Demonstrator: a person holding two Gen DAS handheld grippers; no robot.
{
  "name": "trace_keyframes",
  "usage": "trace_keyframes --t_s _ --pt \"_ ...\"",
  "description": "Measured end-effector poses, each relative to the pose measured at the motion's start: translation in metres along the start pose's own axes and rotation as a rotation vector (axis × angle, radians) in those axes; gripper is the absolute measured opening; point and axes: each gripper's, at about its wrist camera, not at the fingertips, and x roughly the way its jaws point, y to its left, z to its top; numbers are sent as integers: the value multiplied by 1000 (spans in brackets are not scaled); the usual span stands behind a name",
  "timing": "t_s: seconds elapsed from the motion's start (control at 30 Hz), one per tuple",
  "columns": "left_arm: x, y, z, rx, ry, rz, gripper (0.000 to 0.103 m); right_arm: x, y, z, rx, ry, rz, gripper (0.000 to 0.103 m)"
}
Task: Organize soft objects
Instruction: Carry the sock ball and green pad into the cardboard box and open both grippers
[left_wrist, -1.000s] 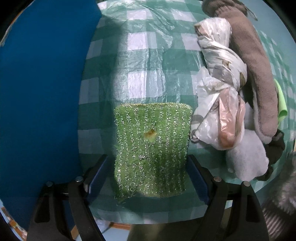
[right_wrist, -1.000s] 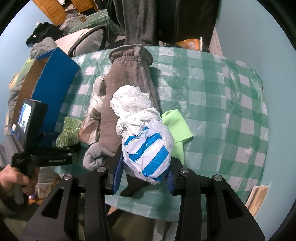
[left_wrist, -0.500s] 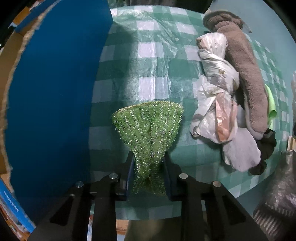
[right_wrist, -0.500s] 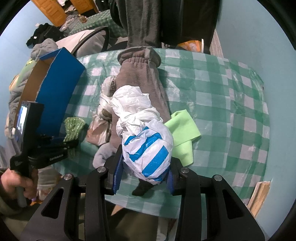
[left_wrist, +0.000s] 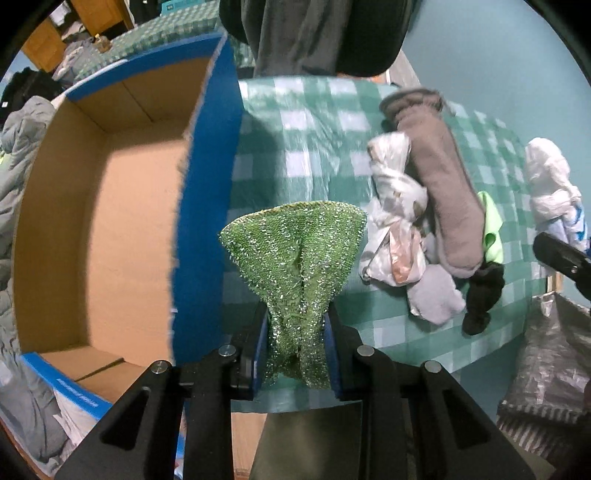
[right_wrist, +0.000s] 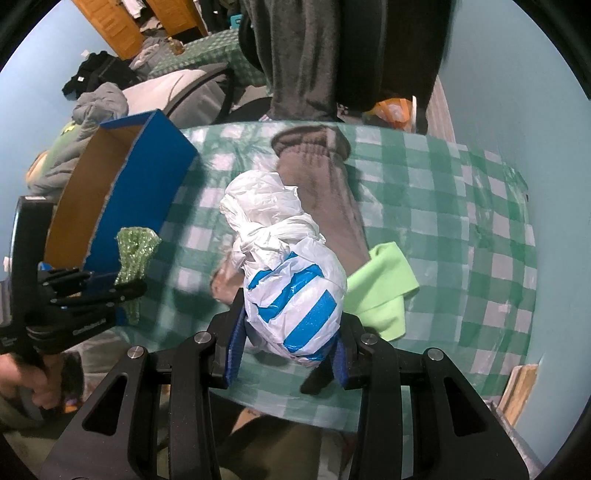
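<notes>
My left gripper (left_wrist: 297, 343) pinches the green scrub cloth (left_wrist: 295, 258); the box (left_wrist: 110, 221) lies open to its left. Right gripper (right_wrist: 286, 341) clamps the striped bag (right_wrist: 295, 295). I would clear the wall before releasing.

A lived-in home room: pale blue walls (right_wrist: 517, 92), a counter under a green checked plastic cloth (right_wrist: 443, 206), heaped clothes and jackets (right_wrist: 99, 99) behind it, wooden cupboard doors (right_wrist: 110, 26), and an open cardboard box (left_wrist: 92, 221) alongside.
</notes>
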Motion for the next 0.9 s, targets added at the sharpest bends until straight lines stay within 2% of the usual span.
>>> trace_keyframes --t_s 0.4,0.9 --pt "-46 27 9 -25 -81 7 27 -19 46 23 -56 -51 32 37" --pt "-74 61 11 -61 -143 14 27 -15 101 47 -150 -73 76 37"
